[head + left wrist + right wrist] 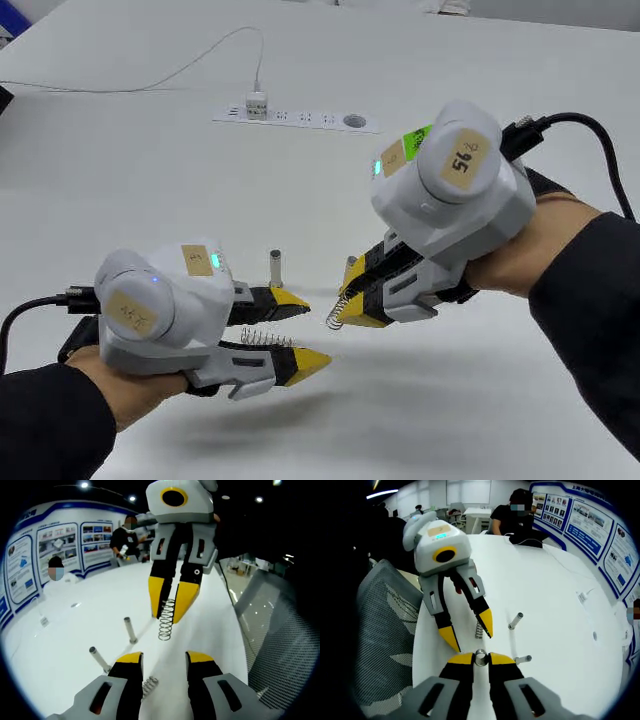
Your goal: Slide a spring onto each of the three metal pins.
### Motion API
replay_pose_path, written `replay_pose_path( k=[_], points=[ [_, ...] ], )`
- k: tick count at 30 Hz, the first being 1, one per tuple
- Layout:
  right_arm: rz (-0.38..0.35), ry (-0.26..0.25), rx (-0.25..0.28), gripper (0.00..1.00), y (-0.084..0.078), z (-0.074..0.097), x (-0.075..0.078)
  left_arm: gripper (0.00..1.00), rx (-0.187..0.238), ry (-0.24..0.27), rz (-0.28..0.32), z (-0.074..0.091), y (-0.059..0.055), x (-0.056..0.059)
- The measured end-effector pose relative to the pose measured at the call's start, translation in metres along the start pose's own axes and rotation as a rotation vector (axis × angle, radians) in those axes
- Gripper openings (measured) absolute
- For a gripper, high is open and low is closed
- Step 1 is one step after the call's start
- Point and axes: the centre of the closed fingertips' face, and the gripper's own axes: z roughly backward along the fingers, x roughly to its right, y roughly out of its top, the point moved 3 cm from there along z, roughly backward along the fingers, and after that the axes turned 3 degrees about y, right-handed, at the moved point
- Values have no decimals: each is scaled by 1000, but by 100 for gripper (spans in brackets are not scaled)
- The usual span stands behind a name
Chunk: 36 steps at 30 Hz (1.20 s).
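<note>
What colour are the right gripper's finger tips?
Yellow tips on black fingers, clearest in the left gripper view.

Shiny metal pins (275,268), wire springs (262,338), matt white table (150,170).

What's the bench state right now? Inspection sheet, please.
Surface: white table.
Job's things: two metal pins upright and without springs, the open pin and the half-hidden pin behind the right gripper. The held spring is in the right gripper. The loose spring lies on the table between the left gripper's jaws.
Clutter: power strip with a white plug.
Grippers: left gripper open, right gripper shut on the held spring.
Cables: white cable from the plug, and black cables at the right gripper and the left gripper.
Surroundings: wall posters, mesh chair, people at the table's far side.
</note>
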Motion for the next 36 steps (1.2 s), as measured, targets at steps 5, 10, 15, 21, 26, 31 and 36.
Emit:
replay_pose_path(
  k=[5, 10, 15, 21, 26, 31, 36],
  points=[
    [-10, -17, -1, 12, -2, 4, 7, 37, 1, 30, 23, 7, -5, -7],
    [-16, -27, -6, 12, -3, 7, 11, 39, -2, 54, 38, 12, -10, -11],
    [-20, -35, -14, 12, -5, 10, 16, 40, -2, 69, 51, 16, -13, -14],
    [-28, -54, -23, 12, -7, 14, 27, 40, -6, 81, 62, 20, -17, -15],
    [-41, -72, -31, 12, -9, 17, 37, 40, -8, 87, 66, 22, -19, -16],
    [-41, -83, -40, 12, -8, 18, 44, 39, -8, 89, 67, 22, -19, -17],
    [-37, -102, -55, 12, -9, 17, 55, 39, -11, 90, 68, 22, -20, -17]
  ],
)
